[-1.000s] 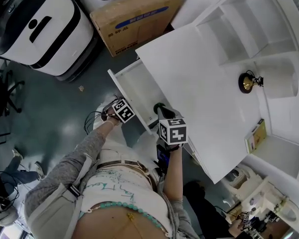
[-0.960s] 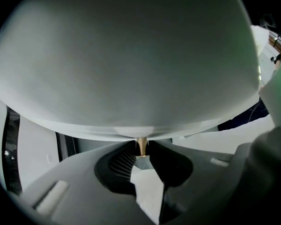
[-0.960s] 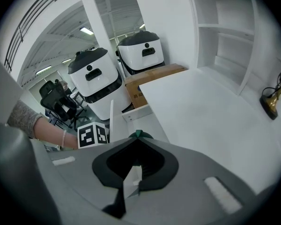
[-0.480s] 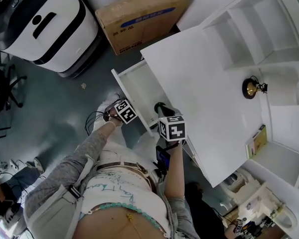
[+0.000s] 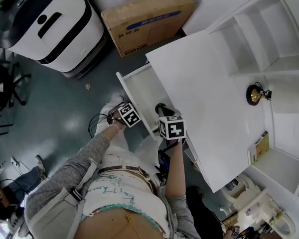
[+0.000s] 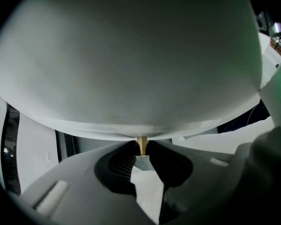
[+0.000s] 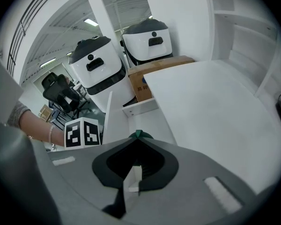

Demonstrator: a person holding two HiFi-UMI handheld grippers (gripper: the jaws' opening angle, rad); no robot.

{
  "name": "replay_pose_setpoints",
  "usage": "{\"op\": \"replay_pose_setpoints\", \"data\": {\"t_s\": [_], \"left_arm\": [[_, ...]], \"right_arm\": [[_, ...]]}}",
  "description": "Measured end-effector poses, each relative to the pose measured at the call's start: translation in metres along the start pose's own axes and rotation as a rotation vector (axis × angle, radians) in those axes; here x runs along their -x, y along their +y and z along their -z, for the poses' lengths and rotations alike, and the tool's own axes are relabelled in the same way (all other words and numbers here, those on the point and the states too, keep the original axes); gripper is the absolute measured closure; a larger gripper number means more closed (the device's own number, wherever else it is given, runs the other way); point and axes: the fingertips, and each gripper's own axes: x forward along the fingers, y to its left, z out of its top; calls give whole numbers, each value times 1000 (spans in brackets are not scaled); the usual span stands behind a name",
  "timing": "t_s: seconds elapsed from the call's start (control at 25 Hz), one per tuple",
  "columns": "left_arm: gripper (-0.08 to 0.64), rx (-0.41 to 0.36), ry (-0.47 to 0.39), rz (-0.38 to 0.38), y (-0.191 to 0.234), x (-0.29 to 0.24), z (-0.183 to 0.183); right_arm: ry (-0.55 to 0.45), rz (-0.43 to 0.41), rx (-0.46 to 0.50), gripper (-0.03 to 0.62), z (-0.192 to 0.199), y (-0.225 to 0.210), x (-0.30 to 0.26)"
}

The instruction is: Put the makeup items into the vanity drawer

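The white vanity (image 5: 209,98) has its drawer (image 5: 139,91) pulled out to the left, and the part of its inside that I see is bare. My left gripper (image 5: 129,114) sits at the drawer front, shut on the small brass knob (image 6: 141,146). The white drawer front (image 6: 131,55) fills most of the left gripper view. My right gripper (image 5: 160,107) hangs over the drawer's near end, pointing steeply down. It is shut, and a small dark green item (image 7: 138,135) peeks out between its tips. The left gripper's marker cube (image 7: 82,132) shows beside the drawer (image 7: 150,123).
A cardboard box (image 5: 149,19) and two white machines (image 5: 45,26) stand on the floor beyond the drawer. A brass ornament (image 5: 254,94) and a book (image 5: 257,148) sit at the back of the tabletop, under open shelves (image 5: 259,29). An office chair (image 7: 61,93) stands farther off.
My right gripper has sunk a little toward the open drawer, still shut. The left gripper has stayed on the knob.
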Motion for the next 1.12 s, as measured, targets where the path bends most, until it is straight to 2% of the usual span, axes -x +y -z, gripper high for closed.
{"op": "replay_pose_setpoints", "data": {"t_s": [1.12], "left_arm": [[477, -3, 7, 13, 0, -3, 2]], "right_arm": [[57, -8, 33, 563, 2, -1, -65]]}}
